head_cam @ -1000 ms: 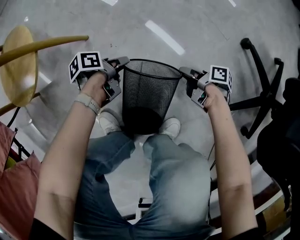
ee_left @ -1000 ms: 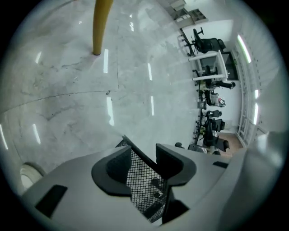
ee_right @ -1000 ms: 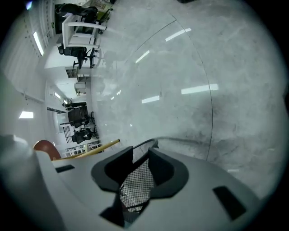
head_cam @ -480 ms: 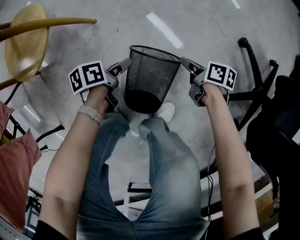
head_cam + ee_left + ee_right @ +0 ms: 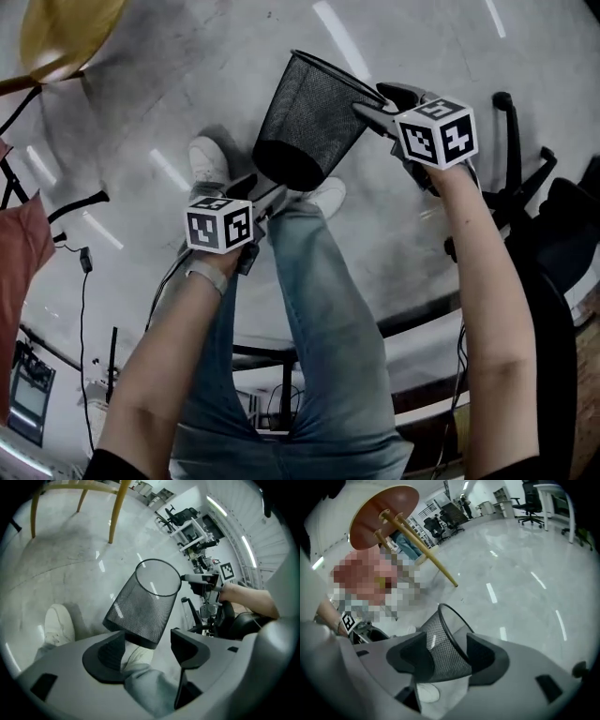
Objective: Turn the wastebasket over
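The black mesh wastebasket (image 5: 309,112) (image 5: 143,609) (image 5: 445,648) hangs tilted above the floor, rim up and to the right, base low over my knee. My right gripper (image 5: 380,101) (image 5: 445,656) is at the rim. Its jaws have just been opening and now stand wide, one finger inside and one outside the thin wall, not pinching it. My left gripper (image 5: 265,192) (image 5: 147,646) sits just below the basket's base. Its jaws have also just been opening and hold nothing.
The person's jeans legs and white shoes (image 5: 208,159) are under the basket. A yellow wooden stool (image 5: 66,33) (image 5: 384,513) stands at the far left. A black office chair base (image 5: 511,141) is at the right. A cable (image 5: 84,253) runs across the grey floor.
The basket rose from between the feet and tipped its rim to the right. The left gripper left the rim and dropped back to the base. The right gripper rolled and rose with the rim.
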`<action>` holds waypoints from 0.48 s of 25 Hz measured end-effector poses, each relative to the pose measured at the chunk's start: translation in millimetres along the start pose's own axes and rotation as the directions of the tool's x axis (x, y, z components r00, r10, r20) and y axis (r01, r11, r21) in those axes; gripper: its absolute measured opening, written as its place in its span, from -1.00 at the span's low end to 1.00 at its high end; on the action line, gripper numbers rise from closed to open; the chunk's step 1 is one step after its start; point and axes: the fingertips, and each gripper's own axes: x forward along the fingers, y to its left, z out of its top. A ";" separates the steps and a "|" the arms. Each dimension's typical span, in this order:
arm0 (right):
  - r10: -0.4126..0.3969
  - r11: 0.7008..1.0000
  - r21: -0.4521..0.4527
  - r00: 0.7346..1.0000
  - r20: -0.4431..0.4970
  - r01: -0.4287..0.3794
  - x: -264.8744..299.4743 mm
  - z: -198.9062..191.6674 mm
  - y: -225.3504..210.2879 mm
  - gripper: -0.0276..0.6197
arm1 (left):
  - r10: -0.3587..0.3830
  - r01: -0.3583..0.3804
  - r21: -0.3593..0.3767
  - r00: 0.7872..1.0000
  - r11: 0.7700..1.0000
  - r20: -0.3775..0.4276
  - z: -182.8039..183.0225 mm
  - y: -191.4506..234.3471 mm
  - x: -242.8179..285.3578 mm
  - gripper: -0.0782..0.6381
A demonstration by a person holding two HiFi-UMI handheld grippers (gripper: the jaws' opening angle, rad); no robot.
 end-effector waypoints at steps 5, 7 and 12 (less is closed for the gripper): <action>0.035 0.993 -0.107 0.998 -0.054 -0.041 25.8 11.2 4.9 -0.10 | 0.003 0.007 -0.182 0.999 0.983 0.053 -18.5 17.6 21.6 0.07; 0.045 0.989 -0.138 0.995 -0.090 -0.057 34.4 9.5 8.0 -0.10 | -0.030 0.046 -0.265 0.997 0.963 0.065 -20.3 19.7 32.3 0.07; 0.078 0.974 -0.201 0.987 -0.144 -0.106 47.0 8.2 18.3 -0.10 | -0.081 0.111 -0.328 0.991 0.938 0.104 -17.5 21.6 54.1 0.07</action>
